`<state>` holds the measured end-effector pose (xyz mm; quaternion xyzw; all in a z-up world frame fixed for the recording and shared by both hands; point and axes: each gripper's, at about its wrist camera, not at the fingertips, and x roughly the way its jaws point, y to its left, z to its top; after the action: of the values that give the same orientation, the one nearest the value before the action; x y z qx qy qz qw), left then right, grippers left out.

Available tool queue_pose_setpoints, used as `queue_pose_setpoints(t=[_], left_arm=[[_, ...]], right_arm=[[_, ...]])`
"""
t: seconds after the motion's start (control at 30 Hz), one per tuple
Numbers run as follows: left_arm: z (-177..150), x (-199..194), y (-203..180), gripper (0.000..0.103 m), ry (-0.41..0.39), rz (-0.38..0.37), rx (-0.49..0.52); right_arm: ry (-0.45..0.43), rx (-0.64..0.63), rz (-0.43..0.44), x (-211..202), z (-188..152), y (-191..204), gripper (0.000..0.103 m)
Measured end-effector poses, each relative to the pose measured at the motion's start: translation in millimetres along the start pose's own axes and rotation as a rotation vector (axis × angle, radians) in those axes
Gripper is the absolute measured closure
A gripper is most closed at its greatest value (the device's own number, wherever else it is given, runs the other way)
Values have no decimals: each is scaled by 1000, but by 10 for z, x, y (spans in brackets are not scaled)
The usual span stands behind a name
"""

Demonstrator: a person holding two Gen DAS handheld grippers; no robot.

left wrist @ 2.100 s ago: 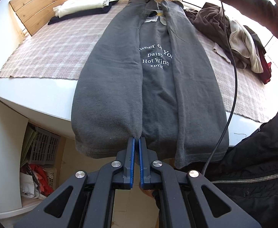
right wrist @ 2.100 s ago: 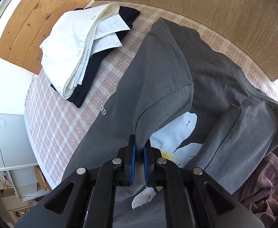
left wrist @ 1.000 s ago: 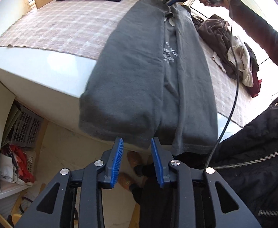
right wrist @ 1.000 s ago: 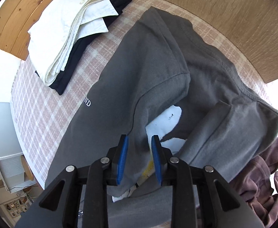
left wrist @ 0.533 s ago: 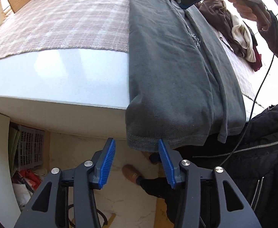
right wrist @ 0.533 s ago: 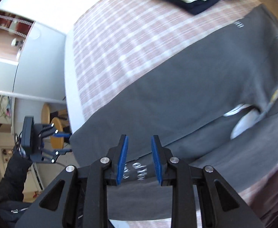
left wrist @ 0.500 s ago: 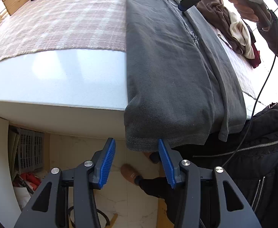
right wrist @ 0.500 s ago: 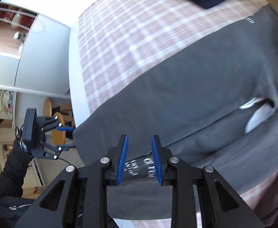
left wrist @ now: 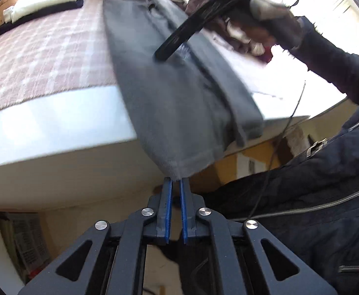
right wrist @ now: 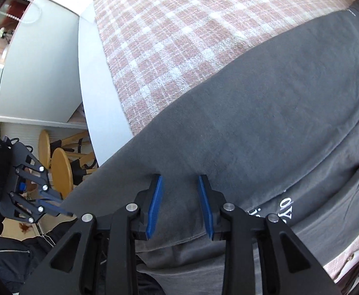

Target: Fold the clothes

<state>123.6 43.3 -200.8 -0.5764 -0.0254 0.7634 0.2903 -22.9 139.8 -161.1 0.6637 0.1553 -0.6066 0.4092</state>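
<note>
A dark grey T-shirt with white lettering lies lengthwise on the table, both sides folded in, its hem hanging over the near edge. My left gripper is shut on the left corner of that hem, below the table edge. My right gripper is open, tips down on the shirt around its middle, fabric between the blue pads. The left wrist view, blurred, shows the right gripper in a person's hand over the shirt. The right wrist view shows the left gripper at the hem.
A pink plaid cloth covers the white table. Folded white and dark clothes lie at the far left corner, and a loose clothes pile at the right. A person's dark jacket and a cable are close by. Wooden stools stand beyond.
My left gripper, open below the hem half a second ago, has closed on the hem's left corner. My right gripper, still open, has come down onto the middle of the shirt.
</note>
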Motion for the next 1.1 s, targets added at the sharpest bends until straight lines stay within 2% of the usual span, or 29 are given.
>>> queue_pose_setpoints(t=[0.03,0.13,0.27,0.3,0.4,0.43,0.47,0.53,0.7,0.83,0.93,1.1], left_arm=[[-36,3,50,99,23,1,10],[-73,-171,82,97,17,-1,62],[149,-300,-88,83,-11,12,213],[217,-292,-142,83,-18,7,248],[433,-150,-209,82,-23,-32,247],[422,-148,-201,77,-30,-19,241],[426,-112,-191,70,-28,1,232],[364,-42,-146,69,-21,23,191],[238,67,-31,67,3,7,79],[274,116,-7,58,13,17,69],[360,148,68,54,5,-49,19],[459,279,160,53,18,-110,-6]], right_arm=[[-41,49,-7,-123,-172,-39,73],[-163,194,-26,-490,-688,-157,73],[-320,389,-51,-913,-1396,-293,73],[-342,433,-54,-868,-1581,-278,73],[-364,533,-80,-515,-1981,-162,73],[-368,555,-104,-404,-2087,-113,73],[-379,572,-140,-278,-2171,-56,73],[-401,595,-189,-105,-2318,28,73],[-418,651,-171,177,-2645,84,73],[-442,649,-142,297,-2797,96,73],[-435,675,-117,417,-2816,-8,73],[-470,742,-90,313,-2853,-100,73]])
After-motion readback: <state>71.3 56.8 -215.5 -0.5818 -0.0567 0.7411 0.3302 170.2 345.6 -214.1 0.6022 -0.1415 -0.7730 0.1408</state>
